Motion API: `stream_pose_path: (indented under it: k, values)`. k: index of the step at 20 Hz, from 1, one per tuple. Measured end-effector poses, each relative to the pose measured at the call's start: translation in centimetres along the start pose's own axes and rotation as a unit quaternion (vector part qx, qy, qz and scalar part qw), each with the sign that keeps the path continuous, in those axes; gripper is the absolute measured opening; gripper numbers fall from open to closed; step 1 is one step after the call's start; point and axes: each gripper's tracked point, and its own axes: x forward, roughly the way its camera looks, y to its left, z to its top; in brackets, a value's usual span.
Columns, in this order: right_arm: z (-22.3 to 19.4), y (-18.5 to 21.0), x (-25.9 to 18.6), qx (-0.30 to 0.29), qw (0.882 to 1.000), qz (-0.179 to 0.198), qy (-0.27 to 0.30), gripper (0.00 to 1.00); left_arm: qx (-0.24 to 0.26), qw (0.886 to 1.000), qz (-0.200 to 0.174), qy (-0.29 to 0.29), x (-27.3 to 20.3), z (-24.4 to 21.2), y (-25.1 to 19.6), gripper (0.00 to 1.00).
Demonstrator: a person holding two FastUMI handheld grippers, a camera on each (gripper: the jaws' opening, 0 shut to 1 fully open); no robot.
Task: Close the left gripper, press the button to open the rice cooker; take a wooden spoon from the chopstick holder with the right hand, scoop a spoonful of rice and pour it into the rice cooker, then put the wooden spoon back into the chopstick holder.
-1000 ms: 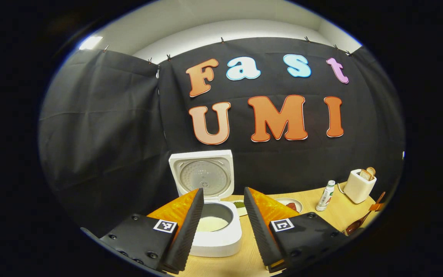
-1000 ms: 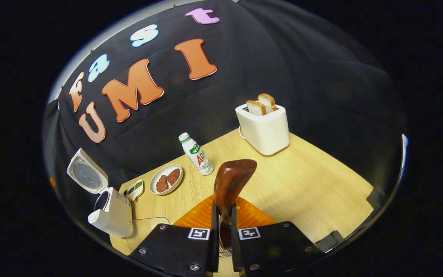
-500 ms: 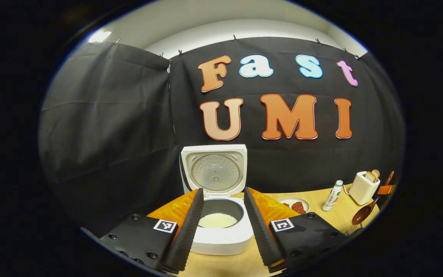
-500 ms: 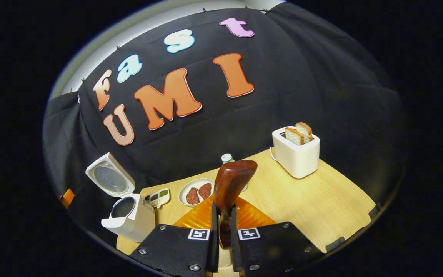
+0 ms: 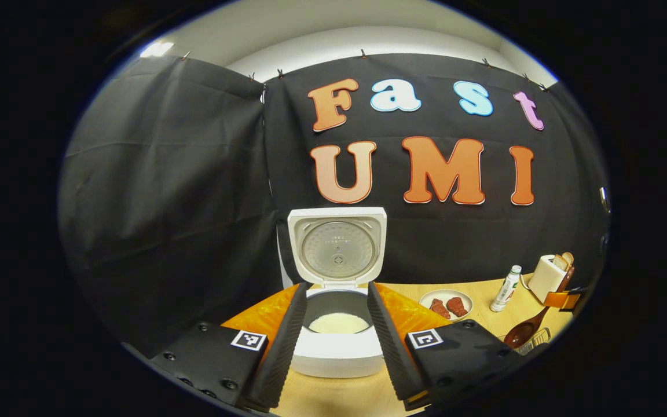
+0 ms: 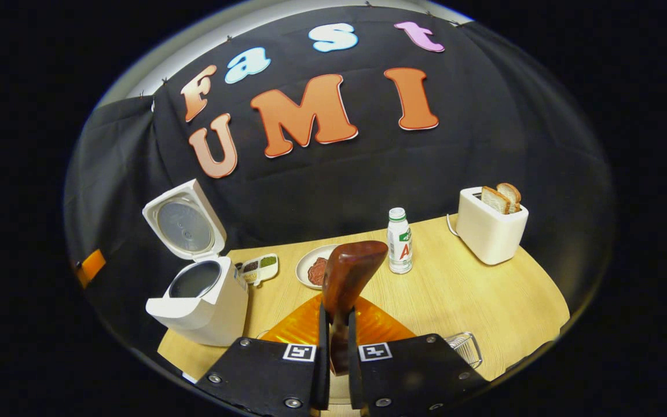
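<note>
**A:** What lies in front of you?

**B:** The biggest thing is the light wooden table [image 6: 455, 301]. On its left end, seen from your right gripper view, stands the white rice cooker [image 6: 203, 301] with its lid [image 6: 184, 227] swung fully up and back. In your left gripper view the same rice cooker [image 5: 338, 341] sits straight ahead, lid [image 5: 337, 248] upright, a layer of white rice [image 5: 338, 323] in the pot.

**A:** And how are you holding the tools?

**B:** Your left gripper [image 5: 336, 341] is level and aimed at the cooker, its two fingers spread wide with nothing between them; the pot shows in the gap, beyond the tips and not touched. Your right gripper [image 6: 333, 341] tilts down toward the table, its fingers closed tight on the handle of the wooden spoon [image 6: 348, 272]. The spoon's dark bowl rises up past the fingertips, over the middle of the table, well apart from the cooker.

**A:** Where is the chopstick holder?

**B:** A wire holder [image 6: 465, 347] peeks out just right of your right gripper's body, at the table's near edge. From the left gripper view, the spoon [image 5: 527, 330] hangs above that holder [image 5: 533, 341] at the far right; it is small there, so I cannot tell whether they touch.

**A:** Anything smaller?

**B:** A white toaster [image 6: 491, 229] with bread, a small bottle [image 6: 399, 240], a plate [image 6: 309, 266], and a little divided tray [image 6: 259, 267] beside the cooker.
</note>
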Motion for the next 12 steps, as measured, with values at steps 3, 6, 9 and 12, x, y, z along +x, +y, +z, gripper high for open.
stream_pose_path:
  k: [3, 6, 9, 12]
  values:
    - [-2.2, 0.8, 1.2, -0.058, 0.998, -0.010, 0.010, 0.13, -0.001, 1.000, 0.012, 0.003, -0.3, -0.4, 1.6, 0.74]
    - [-4.2, 1.3, 2.4, -0.104, 0.994, -0.016, 0.029, 0.13, -0.004, 1.000, 0.021, 0.008, -0.6, -0.9, 2.7, 0.74]
    - [-4.7, 0.6, 3.1, -0.128, 0.990, -0.044, 0.026, 0.13, -0.004, 0.999, 0.034, 0.010, -1.0, -1.1, 4.0, 0.74]
    - [-5.6, 0.4, 3.5, -0.149, 0.987, -0.059, 0.024, 0.13, -0.001, 0.999, 0.046, 0.008, -1.3, -1.2, 4.8, 0.70]
